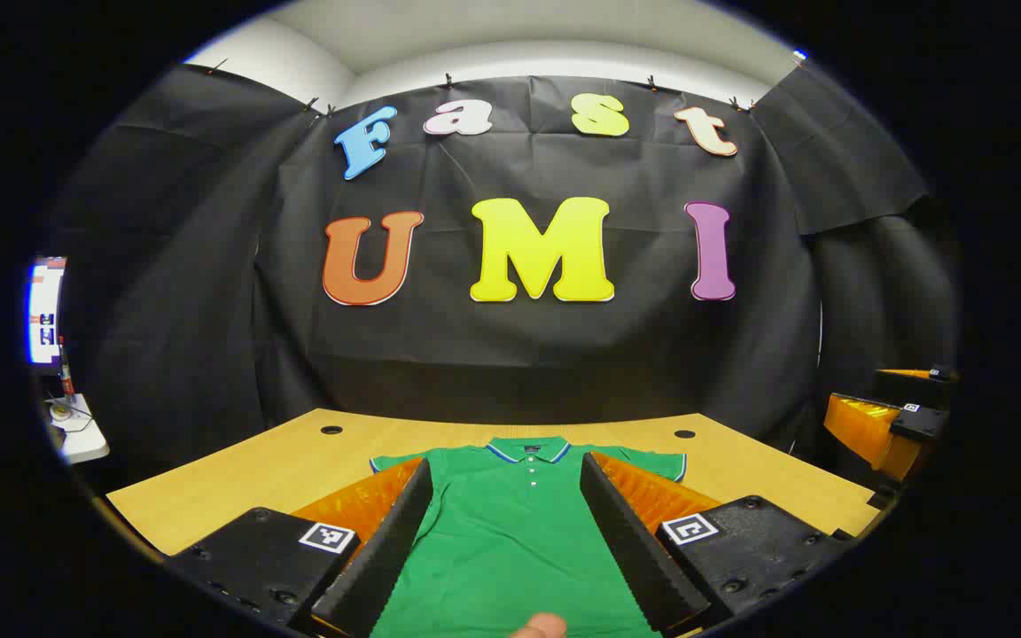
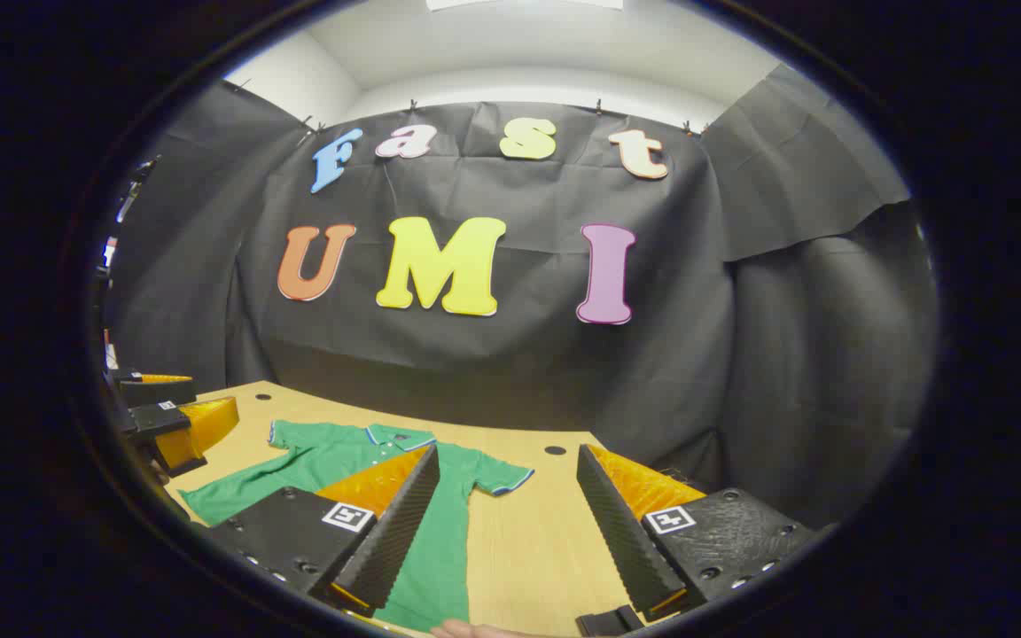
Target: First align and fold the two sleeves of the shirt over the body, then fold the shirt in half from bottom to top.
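Observation:
A green polo shirt (image 1: 510, 532) with a blue-trimmed collar lies flat on the wooden table (image 1: 236, 478), collar toward the far wall, both short sleeves spread out. My left gripper (image 1: 510, 540) hovers open above the shirt's body, its fingers (image 1: 395, 540) straddling the button placket. In the right gripper view the shirt (image 2: 342, 461) lies to the left, its right sleeve (image 2: 497, 478) between my fingers. My right gripper (image 2: 510, 532) is open over the table beside the shirt's right edge. The other gripper (image 2: 174, 416) shows at far left.
The table (image 2: 537, 549) has two small round holes (image 1: 331, 430) near its back edge. Black cloth closes the booth behind and to the sides. A fingertip (image 1: 539, 627) shows at the bottom edge. A small white stand (image 1: 76, 425) sits outside at far left.

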A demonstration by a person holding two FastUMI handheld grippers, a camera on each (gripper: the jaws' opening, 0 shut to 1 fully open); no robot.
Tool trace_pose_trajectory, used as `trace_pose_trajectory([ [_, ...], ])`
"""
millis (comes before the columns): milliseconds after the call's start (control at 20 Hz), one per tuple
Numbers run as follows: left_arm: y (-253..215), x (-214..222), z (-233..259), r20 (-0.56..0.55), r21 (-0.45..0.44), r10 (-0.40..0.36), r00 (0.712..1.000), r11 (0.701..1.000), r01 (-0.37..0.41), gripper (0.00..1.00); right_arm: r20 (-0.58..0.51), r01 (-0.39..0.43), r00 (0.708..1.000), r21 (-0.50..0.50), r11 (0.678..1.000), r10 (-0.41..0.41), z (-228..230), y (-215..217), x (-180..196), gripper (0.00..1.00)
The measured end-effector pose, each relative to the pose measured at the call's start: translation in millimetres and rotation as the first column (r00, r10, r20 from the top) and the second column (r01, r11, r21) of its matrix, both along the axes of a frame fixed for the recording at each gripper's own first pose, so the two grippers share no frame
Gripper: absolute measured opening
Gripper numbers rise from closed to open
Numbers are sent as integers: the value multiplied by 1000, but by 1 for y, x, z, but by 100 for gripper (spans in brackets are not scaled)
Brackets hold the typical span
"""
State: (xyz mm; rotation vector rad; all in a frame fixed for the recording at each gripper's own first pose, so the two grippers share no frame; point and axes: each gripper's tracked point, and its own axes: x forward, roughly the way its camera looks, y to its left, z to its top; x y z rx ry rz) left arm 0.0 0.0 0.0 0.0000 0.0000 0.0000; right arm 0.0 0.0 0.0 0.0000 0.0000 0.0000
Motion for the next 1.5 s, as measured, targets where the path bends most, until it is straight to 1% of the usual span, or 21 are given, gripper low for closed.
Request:
trace_pose_trajectory([
  [50,-2,2,-3,-7,-1,-4,1000,1000,4,100,-5,2,1000,-3,1000,-2,-2,-3,1,95],
  [250,-4,3,-8,-17,16,1,1000,1000,-1,100,-9,16,1000,13,1000,-16,-6,-10,-2,96],
  [400,-10,2,-3,3,28,-12,1000,1000,12,100,-14,14,1000,1,1000,-13,-11,-9,-3,95],
  [450,-12,1,-6,4,33,-18,1000,999,18,100,-13,14,1000,-1,1000,-14,-12,-9,-2,97],
  [600,-16,4,-12,-11,47,-27,1000,999,28,100,-26,9,1000,-1,1000,-9,-17,-6,1,95],
  [850,-14,5,-15,-20,62,-12,1000,998,13,100,-40,21,999,12,1000,-20,-25,-9,6,95],
  [900,-14,6,-16,-19,59,-11,1000,998,12,100,-46,22,999,13,1000,-22,-27,-9,7,97],
  [1000,-14,7,-19,-27,50,-13,1000,999,15,100,-62,25,998,19,1000,-23,-33,-9,11,95],
  [1300,-16,8,-20,-28,49,-19,999,999,20,100,-95,24,995,31,999,-21,-51,-13,16,95],
  [1500,-18,9,-19,-16,30,-30,999,999,30,100,-109,8,994,31,999,-5,-51,-7,31,95],
])
